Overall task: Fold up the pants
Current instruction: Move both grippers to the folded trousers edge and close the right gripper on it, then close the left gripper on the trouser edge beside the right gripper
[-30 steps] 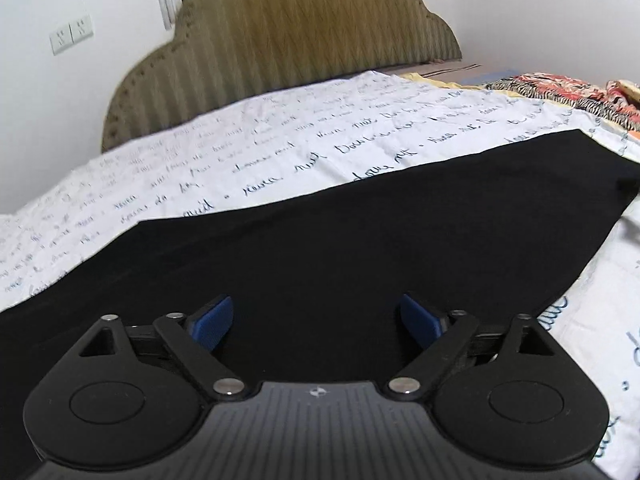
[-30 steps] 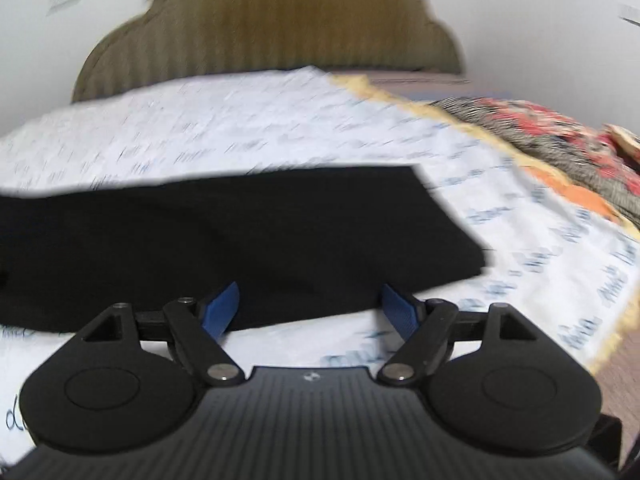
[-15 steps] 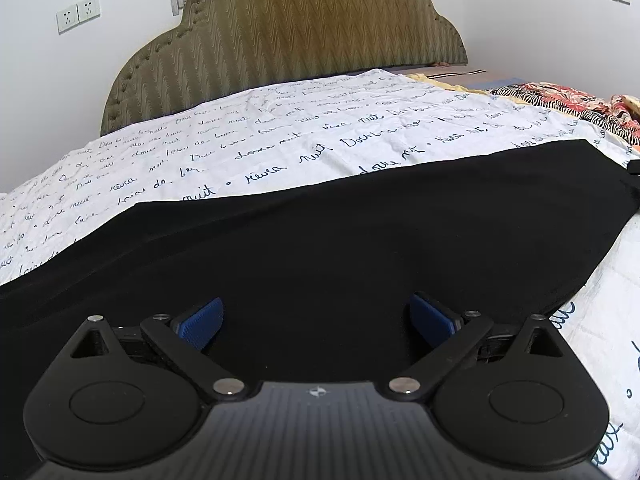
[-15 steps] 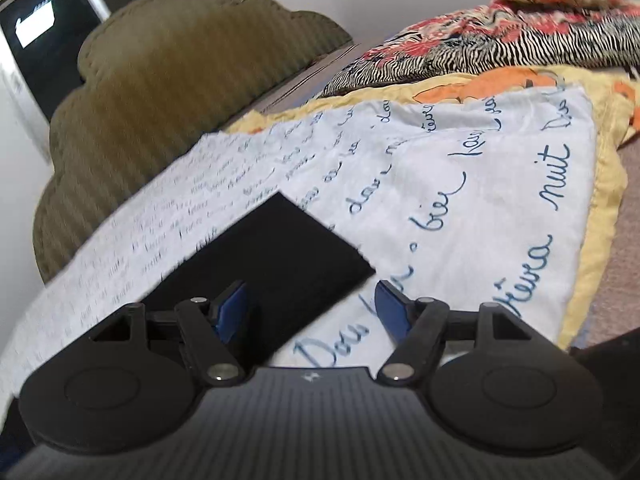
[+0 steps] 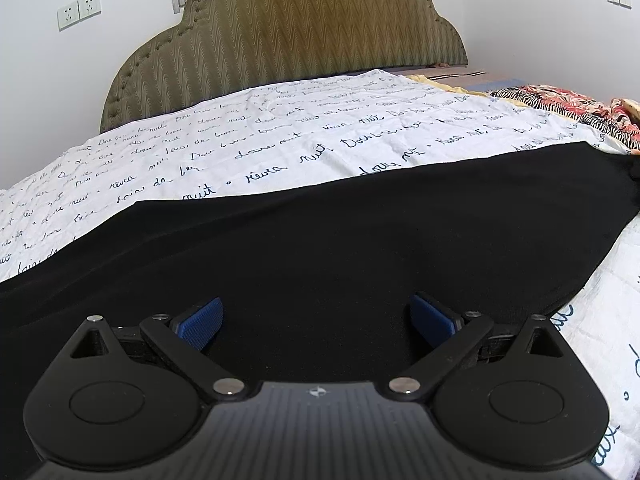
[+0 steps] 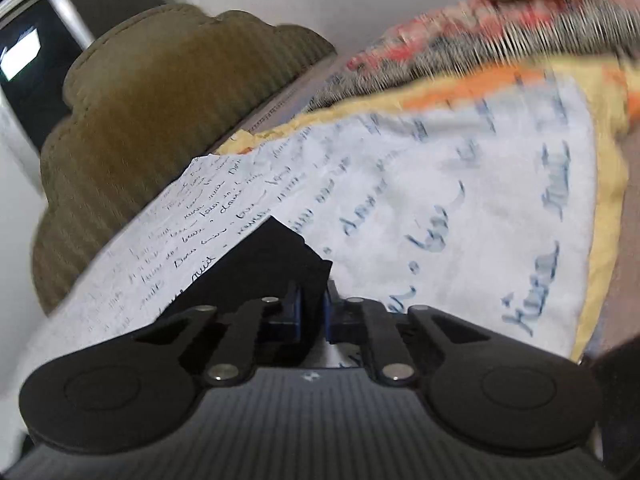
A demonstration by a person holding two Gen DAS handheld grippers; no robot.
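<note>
We see the black pants (image 5: 360,248) lying flat on the white bedsheet (image 5: 280,140) with blue handwriting print, their long axis running across the bed from the left side of the left wrist view to the right, roughly parallel to the olive headboard (image 5: 288,32). In that view the cloth narrows toward the right and ends near the patterned red and black fabric (image 5: 560,104) at the far right edge of the bed. Which end is the waist we cannot tell.

Our left gripper (image 5: 316,320) sits low over the middle of the pants with its jaws spread wide; the blue pads (image 5: 200,320) stand well apart, the black cloth lies beneath and between them, and they press on nothing.

Our right gripper (image 6: 310,312) is rolled, so the bed looks tilted in its blurred view. Its jaws are closing, the blue pads (image 6: 294,312) nearly together, with a corner of the pants (image 6: 280,256) caught between them. That corner points up and away from the gripper, over the bedsheet (image 6: 460,220), whose yellow border (image 6: 608,208) runs along the right
</note>
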